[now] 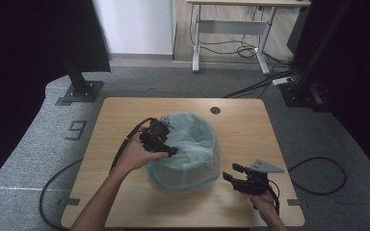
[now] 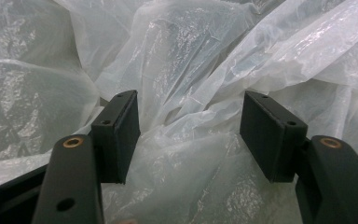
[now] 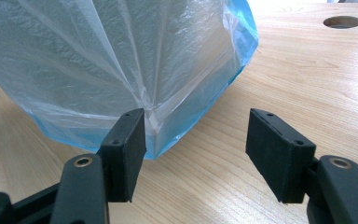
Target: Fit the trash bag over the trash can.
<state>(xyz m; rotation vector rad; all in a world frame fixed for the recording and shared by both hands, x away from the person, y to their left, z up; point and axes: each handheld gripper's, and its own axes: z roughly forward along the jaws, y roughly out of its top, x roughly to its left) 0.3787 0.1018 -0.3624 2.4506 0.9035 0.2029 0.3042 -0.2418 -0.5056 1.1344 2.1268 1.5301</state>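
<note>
A blue bin lined with a translucent white plastic bag (image 1: 192, 154) stands in the middle of the wooden table (image 1: 125, 110). My left gripper (image 1: 172, 151) reaches over the bin's left rim and points into it. In the left gripper view its jaws (image 2: 191, 135) stand apart, with crumpled bag film (image 2: 191, 60) lying loose between them and no pad pressing on it. My right gripper (image 1: 231, 172) rests low at the bin's right front, open. In the right gripper view its jaws (image 3: 196, 144) face the bin's lower wall (image 3: 121, 60), with bare tabletop between them.
A round cable hole (image 1: 215, 110) sits near the table's far edge. Black stand bases (image 1: 79, 91) flank the table on the grey carpet. Cables (image 1: 318, 175) loop on the floor at the right. A white-legged desk (image 1: 231, 24) stands at the back.
</note>
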